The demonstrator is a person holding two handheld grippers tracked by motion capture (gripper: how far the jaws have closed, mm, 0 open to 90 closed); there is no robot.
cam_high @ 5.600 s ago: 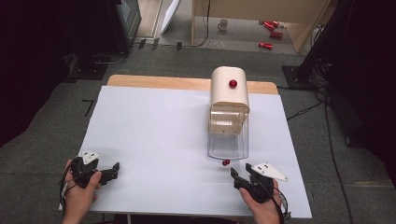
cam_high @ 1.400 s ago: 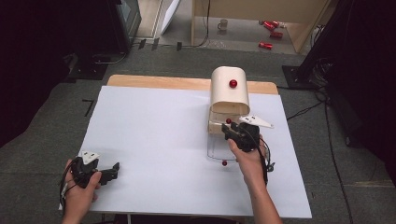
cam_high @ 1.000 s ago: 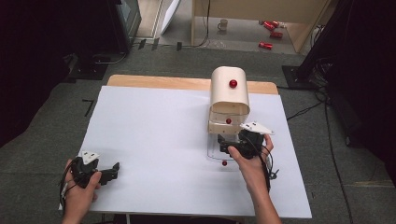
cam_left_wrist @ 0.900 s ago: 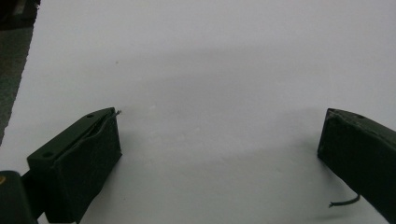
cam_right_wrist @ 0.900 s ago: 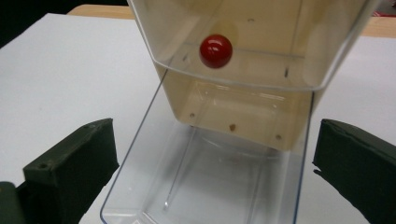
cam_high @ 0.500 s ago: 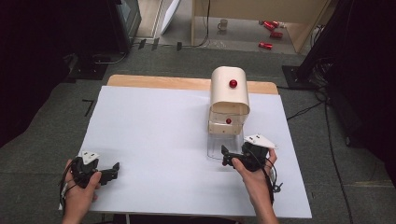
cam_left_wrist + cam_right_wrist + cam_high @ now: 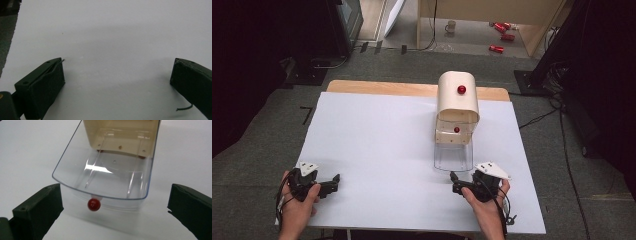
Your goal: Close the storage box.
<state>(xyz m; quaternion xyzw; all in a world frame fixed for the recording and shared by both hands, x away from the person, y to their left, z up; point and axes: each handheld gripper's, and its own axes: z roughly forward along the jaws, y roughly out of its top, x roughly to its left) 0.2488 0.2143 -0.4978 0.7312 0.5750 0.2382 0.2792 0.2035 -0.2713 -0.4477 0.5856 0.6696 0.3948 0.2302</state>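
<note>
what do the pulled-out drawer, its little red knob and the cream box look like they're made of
Drawer: clear glossy plastic, probably; the table shows through it and a highlight glints on its floor. Knob: red, shiny, likely plastic or painted wood; cannot tell which. Box: cream, smooth and matte, looks like plastic or painted wood.

The drawer point(image 7: 107, 176) is showing clear and colourless, with a glossy red knob point(image 7: 94, 204) on its front. The cabinet point(image 7: 456, 102) behind it is showing cream (a second red knob point(image 7: 461, 89) sits on top). The table point(image 7: 377, 150) is looking plain white, and both claws' jaws are showing matte black.
</note>
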